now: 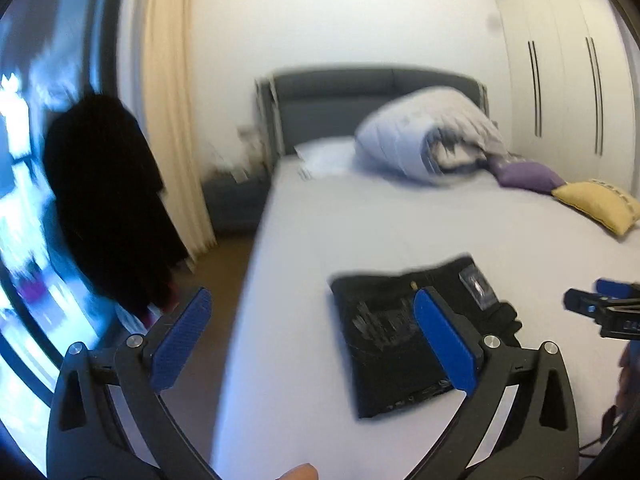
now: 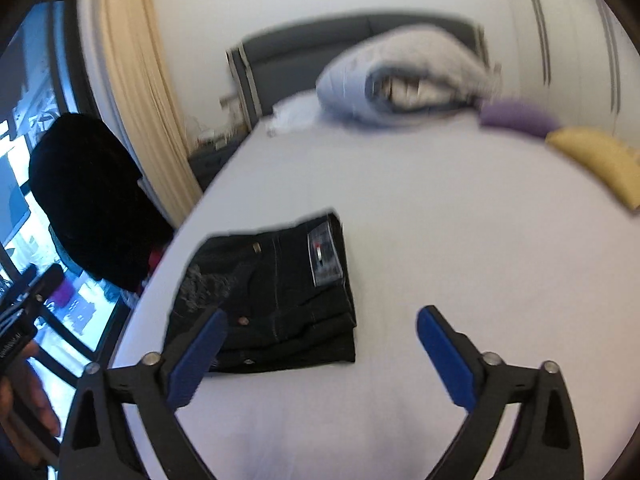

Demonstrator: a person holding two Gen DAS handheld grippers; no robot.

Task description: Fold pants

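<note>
Black pants (image 1: 384, 332) lie folded into a compact rectangle on the white bed sheet (image 1: 360, 220), near the bed's left edge. A label patch shows on their top. In the right wrist view the pants (image 2: 276, 292) lie flat just ahead of the fingers. My left gripper (image 1: 312, 320) is open and empty, held above the bed edge to the left of the pants. My right gripper (image 2: 320, 336) is open and empty, above the sheet (image 2: 440, 220) at the pants' near right side. The right gripper also shows at the right edge of the left wrist view (image 1: 604, 308).
A rolled grey duvet (image 1: 428, 136) lies at the head of the bed by the grey headboard (image 1: 340, 100). Purple (image 1: 528, 176) and yellow (image 1: 600, 204) cushions sit at the right. A dark garment (image 1: 104, 200) hangs at the window on the left. White wardrobe doors (image 1: 560, 92) stand behind.
</note>
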